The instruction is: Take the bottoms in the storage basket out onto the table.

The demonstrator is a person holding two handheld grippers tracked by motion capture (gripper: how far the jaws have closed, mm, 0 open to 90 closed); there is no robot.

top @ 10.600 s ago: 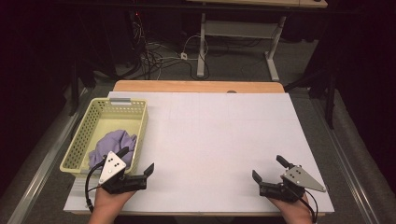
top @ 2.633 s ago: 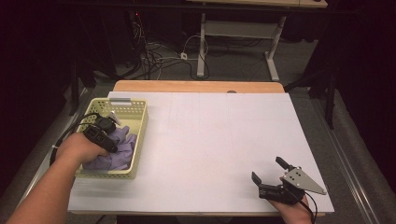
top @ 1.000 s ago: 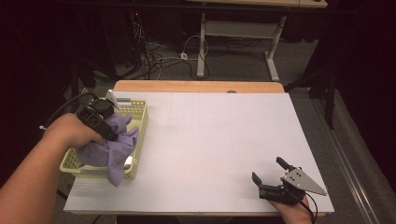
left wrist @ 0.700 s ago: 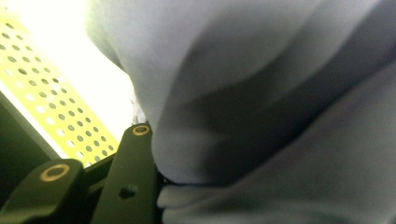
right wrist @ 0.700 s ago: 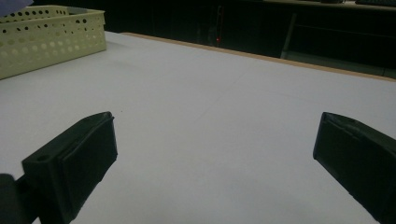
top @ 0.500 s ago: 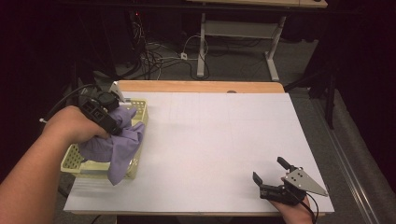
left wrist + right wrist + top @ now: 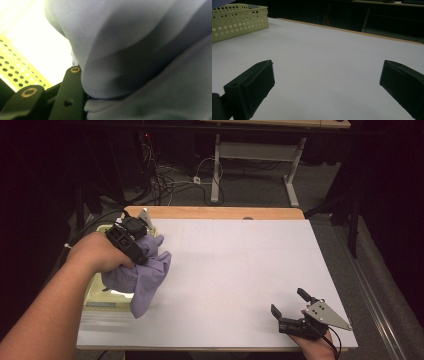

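Left gripper (image 7: pixel 134 245) clamped on the lavender cloth (image 7: pixel 142 277) has lifted it out of the yellow perforated basket (image 7: pixel 237 21) toward 3 o'clock, cloth now hanging over the basket's rim, so extraction is nearly done; right gripper (image 7: pixel 295 312) idles, jaws apart.

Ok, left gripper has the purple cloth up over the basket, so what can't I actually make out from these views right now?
- Left gripper jaw tips: in the high view the purple cloth wraps them; in the left gripper view the cloth covers the far jaw.
- Yellow basket inside: the hand and the hanging cloth cover it in the high view, and it is glared out in the left gripper view.
- Cloth's shape and full extent: bunched folds hide them.
- Right gripper: nothing hidden, jaws open on the table.
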